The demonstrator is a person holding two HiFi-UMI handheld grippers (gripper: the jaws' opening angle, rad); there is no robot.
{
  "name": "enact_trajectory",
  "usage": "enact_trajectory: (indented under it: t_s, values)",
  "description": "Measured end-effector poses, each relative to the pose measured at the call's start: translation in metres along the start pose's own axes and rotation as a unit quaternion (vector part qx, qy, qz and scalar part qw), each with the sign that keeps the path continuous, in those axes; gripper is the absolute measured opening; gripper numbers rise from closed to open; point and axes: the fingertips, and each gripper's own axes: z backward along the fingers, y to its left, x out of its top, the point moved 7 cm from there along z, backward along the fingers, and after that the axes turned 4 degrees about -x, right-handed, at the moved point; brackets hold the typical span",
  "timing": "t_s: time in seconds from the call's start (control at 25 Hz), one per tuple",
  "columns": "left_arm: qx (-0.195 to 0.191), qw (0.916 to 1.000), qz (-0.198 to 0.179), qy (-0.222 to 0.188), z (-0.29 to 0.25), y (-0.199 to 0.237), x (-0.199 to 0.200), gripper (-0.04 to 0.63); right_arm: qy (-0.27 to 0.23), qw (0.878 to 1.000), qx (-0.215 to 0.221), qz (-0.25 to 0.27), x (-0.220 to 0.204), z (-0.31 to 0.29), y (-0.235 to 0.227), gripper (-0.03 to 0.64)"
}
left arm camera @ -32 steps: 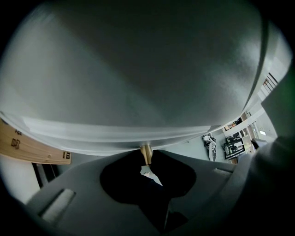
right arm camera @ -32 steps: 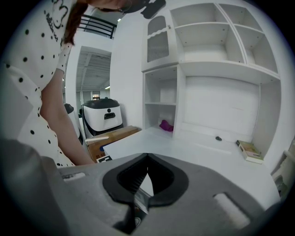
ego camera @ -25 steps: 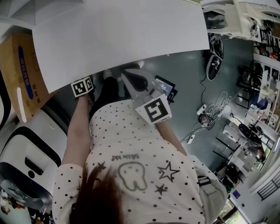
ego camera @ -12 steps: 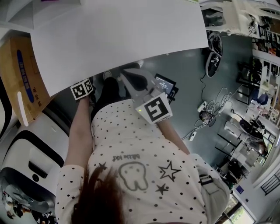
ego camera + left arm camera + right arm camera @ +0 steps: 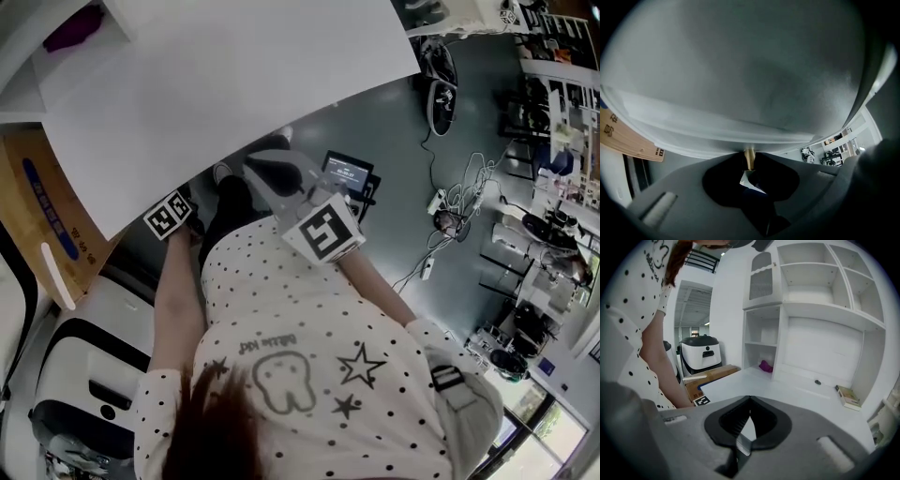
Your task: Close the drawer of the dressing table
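- The head view has swung since a second ago: the table [image 5: 234,84] top now sits higher and more slanted in the picture, and a purple thing [image 5: 66,28] on its shelf has come into view at top left.
- The left tool's marker cube [image 5: 172,214] stays tucked just under the table's front edge, so I judge there is little real travel. It reads mostly as my head moving.
- The left tool [image 5: 749,164] is closed on the brass knob [image 5: 749,157] of the drawer [image 5: 740,93], whose white front fills the left gripper view.
- The drawer is under the table top and hidden from the head view, so I cannot tell whether it is fully in.
- The right tool [image 5: 750,398] is closed on nothing, held up over the table facing the shelves.
- My judgement: the push is near its end and the knob is not yet let go.
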Motion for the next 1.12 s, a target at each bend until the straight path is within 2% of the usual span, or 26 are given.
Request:
enact_trajectory:
  t_s: [0.36, 0.6, 0.76, 1.0, 1.12]
  values:
    - [-0.02, 0.9997, 0.006, -0.009, 0.0, -0.002, 0.0, 0.084, -0.007, 1.0, 0.004, 0.022, 0.008, 0.001, 0.004, -0.002]
    - [-0.067, 0.9977, 0.004, -0.007, 0.003, -0.001, 0.001, 0.091, -0.009, 0.999, 0.01, 0.038, 0.014, -0.001, 0.003, -0.002]
    - [-0.096, 0.9954, -0.001, -0.005, 0.011, 0.003, 0.002, 0.104, -0.027, 0.999, 0.013, 0.042, 0.015, -0.009, 0.003, -0.002]
    - [-0.102, 0.9943, -0.024, -0.018, 0.029, 0.002, 0.003, 0.102, -0.035, 0.998, 0.025, 0.048, 0.025, -0.013, 0.005, -0.002]
    - [-0.088, 0.9948, -0.035, -0.035, 0.04, 0.004, 0.008, 0.078, -0.046, 0.998, 0.028, 0.045, 0.029, -0.017, 0.003, -0.002]
